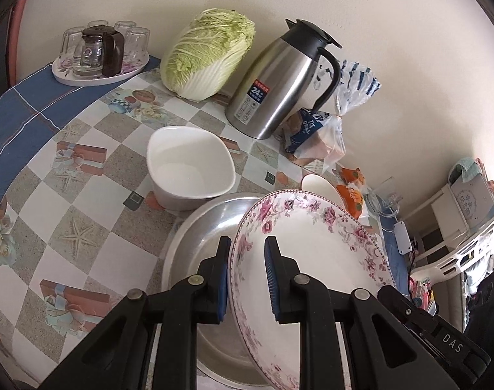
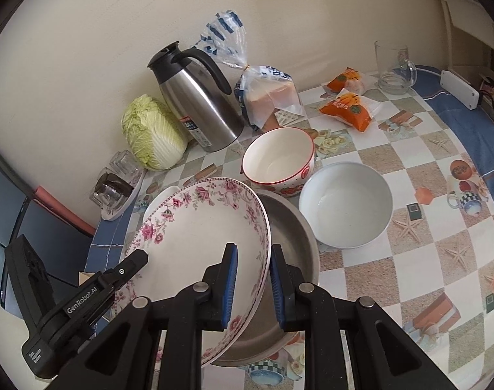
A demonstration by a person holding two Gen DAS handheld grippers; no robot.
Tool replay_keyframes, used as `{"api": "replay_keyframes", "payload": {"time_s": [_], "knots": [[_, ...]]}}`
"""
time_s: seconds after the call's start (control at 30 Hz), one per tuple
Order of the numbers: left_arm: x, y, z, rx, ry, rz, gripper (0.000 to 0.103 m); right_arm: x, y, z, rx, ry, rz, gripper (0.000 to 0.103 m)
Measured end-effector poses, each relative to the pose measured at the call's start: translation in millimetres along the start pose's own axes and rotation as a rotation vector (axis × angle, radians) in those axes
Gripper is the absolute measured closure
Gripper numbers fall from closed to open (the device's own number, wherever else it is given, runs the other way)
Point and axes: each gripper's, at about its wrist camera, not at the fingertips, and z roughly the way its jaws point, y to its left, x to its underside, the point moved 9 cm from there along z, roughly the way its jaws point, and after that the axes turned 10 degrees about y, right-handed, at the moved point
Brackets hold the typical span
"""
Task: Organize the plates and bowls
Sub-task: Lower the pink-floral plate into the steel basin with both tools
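Left gripper (image 1: 247, 279) jaws pinch the near rim of the floral plate (image 1: 312, 260), held tilted over the steel basin (image 1: 201, 237) on the bench (image 1: 84, 227). White square bowl (image 1: 190, 170) sits just behind the basin. Right gripper (image 2: 253, 287) jaws straddle the plate's opposite rim, narrow; contact looks made. Red-rimmed bowl (image 2: 279, 159) and plain white bowl (image 2: 347, 204) stand beside the basin. Thermos (image 2: 198, 104), cabbage (image 2: 152, 133) by the wall.
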Motion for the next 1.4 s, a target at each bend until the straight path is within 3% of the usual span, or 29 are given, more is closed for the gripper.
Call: {"api": "replay_keyframes", "payload": {"time_s": [0.53, 1.4], "knots": [[-8.3, 32.1, 14.1, -0.071, -0.005, -0.024, 0.082, 4.1, 20.7, 36.6, -0.034, 0.048, -0.05, 0.082], [6.7, 15.9, 57.9, -0.105, 0.068, 0.042, 0.082, 4.8, -23.9, 63.8, -0.016, 0.097, 0.019, 0.082]]}}
